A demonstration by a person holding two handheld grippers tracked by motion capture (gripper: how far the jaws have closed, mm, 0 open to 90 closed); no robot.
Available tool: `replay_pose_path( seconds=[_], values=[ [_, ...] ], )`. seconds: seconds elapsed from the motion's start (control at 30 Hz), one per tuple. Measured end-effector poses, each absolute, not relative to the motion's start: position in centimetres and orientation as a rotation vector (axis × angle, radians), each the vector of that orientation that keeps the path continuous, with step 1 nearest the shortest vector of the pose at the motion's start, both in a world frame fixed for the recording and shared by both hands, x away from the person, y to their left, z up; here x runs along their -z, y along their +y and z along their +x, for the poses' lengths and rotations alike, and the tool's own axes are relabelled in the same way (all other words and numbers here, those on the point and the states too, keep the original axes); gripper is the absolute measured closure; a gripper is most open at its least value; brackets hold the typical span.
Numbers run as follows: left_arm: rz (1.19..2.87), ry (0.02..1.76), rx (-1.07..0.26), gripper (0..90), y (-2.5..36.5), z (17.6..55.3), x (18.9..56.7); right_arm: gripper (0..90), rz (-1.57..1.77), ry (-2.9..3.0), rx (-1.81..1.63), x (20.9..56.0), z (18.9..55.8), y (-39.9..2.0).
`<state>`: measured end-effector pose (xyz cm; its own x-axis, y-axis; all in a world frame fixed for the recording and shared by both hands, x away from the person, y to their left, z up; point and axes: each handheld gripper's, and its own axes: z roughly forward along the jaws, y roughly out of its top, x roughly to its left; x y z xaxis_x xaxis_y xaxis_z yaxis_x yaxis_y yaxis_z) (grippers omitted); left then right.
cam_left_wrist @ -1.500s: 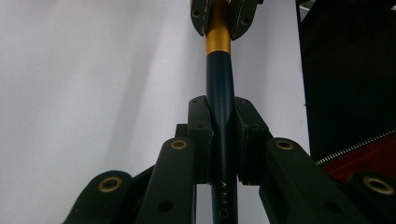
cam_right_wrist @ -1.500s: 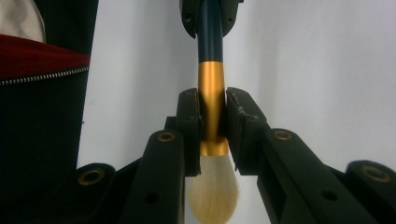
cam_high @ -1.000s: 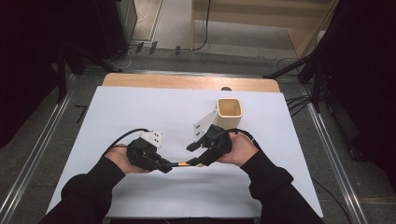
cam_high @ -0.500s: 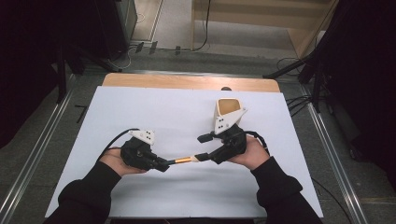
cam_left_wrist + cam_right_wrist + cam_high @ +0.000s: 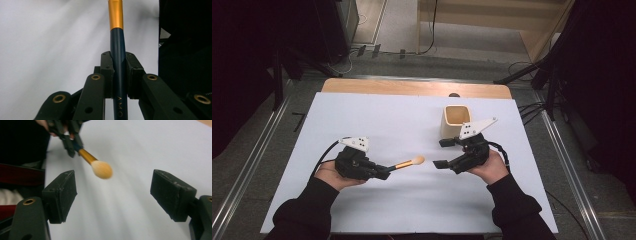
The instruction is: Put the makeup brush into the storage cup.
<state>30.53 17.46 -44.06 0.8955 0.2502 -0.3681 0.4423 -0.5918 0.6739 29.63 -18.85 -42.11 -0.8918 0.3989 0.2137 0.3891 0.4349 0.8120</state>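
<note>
Lab: railed white table (image 5: 412,125), floor cables (image 5: 377,50)

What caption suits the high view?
Left gripper holds a makeup brush; right gripper open beside a cup.

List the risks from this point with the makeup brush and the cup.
1. The left gripper clamps the makeup brush by its dark handle alone, with the head sticking far out; a knock might lever it loose.
2. The right gripper has just been opening, jaws wide and empty, close to the bristles; closing there might crush them.
3. The beige cup stands right behind the right hand; a careless swing could topple it.
</note>
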Motion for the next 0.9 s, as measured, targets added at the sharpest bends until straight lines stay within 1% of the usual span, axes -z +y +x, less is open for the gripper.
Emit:
replay_pose_path(
  seconds=[0.3,0.57,0.63,0.7,0.9],
  values=[
    [2.155,0.556,0.260,79.8,17.8,30.1,43.7,25.8,0.868,2.554,-1.628,43.3,29.2,-20.0],
    [2.089,0.598,0.211,79.8,17.5,29.7,43.4,27.0,1.005,2.507,-1.663,44.4,28.6,-19.7],
    [2.080,0.599,0.199,79.8,17.4,29.6,43.3,26.6,1.020,2.481,-1.686,44.5,28.6,-19.6],
    [2.067,0.608,0.197,79.8,17.2,29.5,43.3,24.3,1.039,2.461,-1.710,44.6,28.6,-19.5],
    [2.041,0.639,0.188,79.8,16.8,29.4,43.3,24.4,1.056,2.400,-1.767,44.6,28.3,-19.0]
  ],
)
